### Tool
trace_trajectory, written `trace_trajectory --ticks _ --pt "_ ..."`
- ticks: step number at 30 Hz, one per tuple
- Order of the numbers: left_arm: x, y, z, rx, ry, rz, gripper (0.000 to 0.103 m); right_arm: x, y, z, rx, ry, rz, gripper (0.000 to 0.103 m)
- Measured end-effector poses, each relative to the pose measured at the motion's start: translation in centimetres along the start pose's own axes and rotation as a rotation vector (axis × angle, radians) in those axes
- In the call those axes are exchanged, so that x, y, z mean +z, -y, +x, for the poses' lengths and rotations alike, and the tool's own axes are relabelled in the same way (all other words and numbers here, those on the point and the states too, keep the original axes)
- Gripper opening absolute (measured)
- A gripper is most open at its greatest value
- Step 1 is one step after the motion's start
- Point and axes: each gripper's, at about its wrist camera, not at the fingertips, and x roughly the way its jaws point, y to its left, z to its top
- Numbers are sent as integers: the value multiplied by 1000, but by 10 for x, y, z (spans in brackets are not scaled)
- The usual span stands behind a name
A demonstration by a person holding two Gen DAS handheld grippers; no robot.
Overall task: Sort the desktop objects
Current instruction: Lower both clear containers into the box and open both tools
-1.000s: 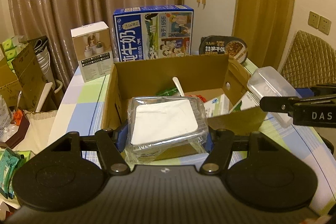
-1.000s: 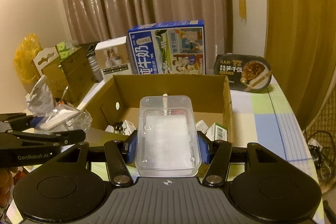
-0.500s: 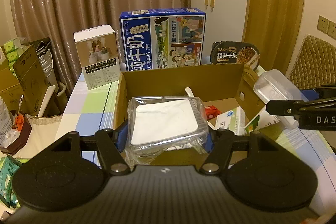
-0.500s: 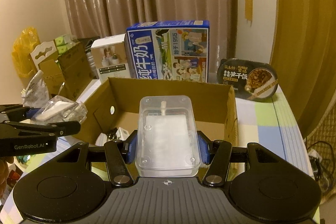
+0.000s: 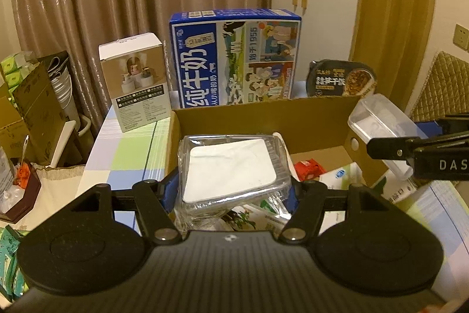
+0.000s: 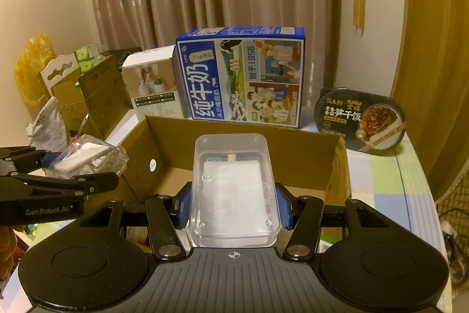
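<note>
An open cardboard box (image 6: pixel 243 134) sat at twelve o'clock. The right gripper (image 6: pixel 233 204), jaws clamped on its long sides, held a clear plastic case (image 6: pixel 231 184) above it: stiff, light, probably slippery. At nine o'clock, the left gripper (image 5: pixel 233 189) pinched a crinkly film-wrapped packet (image 5: pixel 231 169), soft-edged, best gripped by its sides.

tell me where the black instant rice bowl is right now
The black rice bowl leans at the table's far right, just right of the blue milk carton, behind the cardboard box.
</note>
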Motion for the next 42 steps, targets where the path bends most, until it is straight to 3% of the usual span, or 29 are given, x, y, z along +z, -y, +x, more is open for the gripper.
trace_trajectory --ticks 8,36,40,42 --pt "3 -10 20 -1 11 -74 62 5 1 22 0 -13 -1 53" --pt "4 -12 73 -14 -44 -64 62 -5 10 77 3 -68 18 53" --pt "5 -13 74 -18 -36 -89 75 -5 10 78 1 -68 20 53" --pt "5 -12 73 -10 -31 -77 75 -5 11 79 1 -69 21 53"
